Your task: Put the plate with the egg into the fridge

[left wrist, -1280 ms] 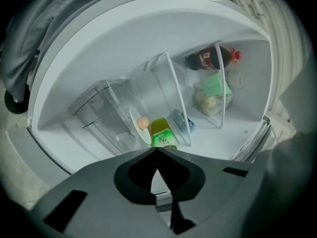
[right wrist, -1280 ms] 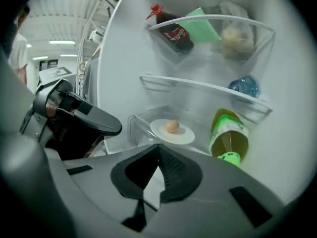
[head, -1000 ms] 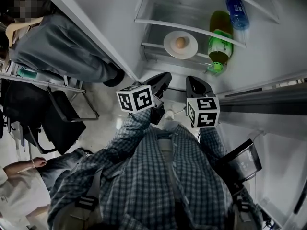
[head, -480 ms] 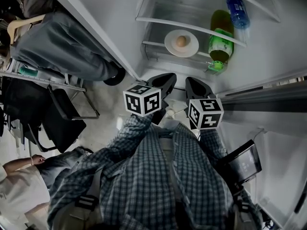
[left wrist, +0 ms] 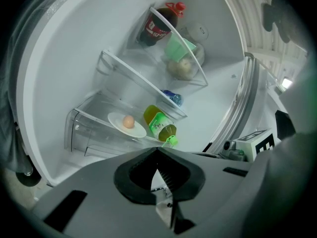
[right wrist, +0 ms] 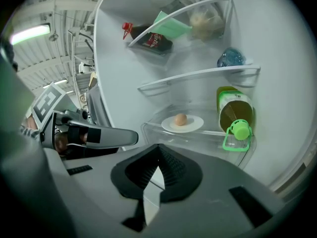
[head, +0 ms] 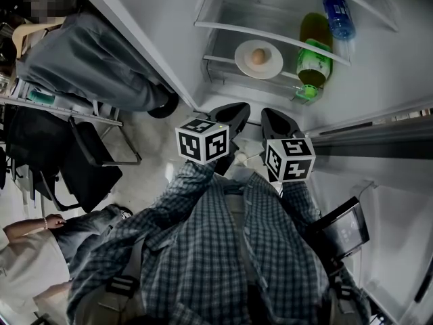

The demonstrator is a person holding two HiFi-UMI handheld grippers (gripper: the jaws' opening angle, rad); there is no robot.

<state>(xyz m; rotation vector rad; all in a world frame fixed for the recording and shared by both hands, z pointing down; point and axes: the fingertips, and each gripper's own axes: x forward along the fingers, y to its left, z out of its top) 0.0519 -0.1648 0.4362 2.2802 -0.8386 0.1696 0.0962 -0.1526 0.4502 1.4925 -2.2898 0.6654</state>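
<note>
A white plate (head: 270, 65) with a brown egg (head: 257, 57) rests on the lowest shelf (head: 223, 65) of the open fridge. It shows in the left gripper view as plate (left wrist: 136, 130) and egg (left wrist: 128, 122), and in the right gripper view as plate (right wrist: 194, 124) and egg (right wrist: 181, 119). My left gripper (head: 232, 116) and right gripper (head: 276, 122) hang side by side below that shelf, well short of it. Both are shut and hold nothing, as the left gripper (left wrist: 157, 151) and right gripper (right wrist: 158, 148) show close up.
A green-capped bottle (head: 313, 58) lies beside the plate, and a blue bottle (head: 336, 13) sits on the shelf above. A cola bottle (left wrist: 156, 26) and bagged food fill the top shelf. At left are seated people and a black chair (head: 88, 175); a dark tablet (head: 345, 227) is at right.
My left gripper has drifted a little right, closer to the right gripper. The plate and egg have not moved.
</note>
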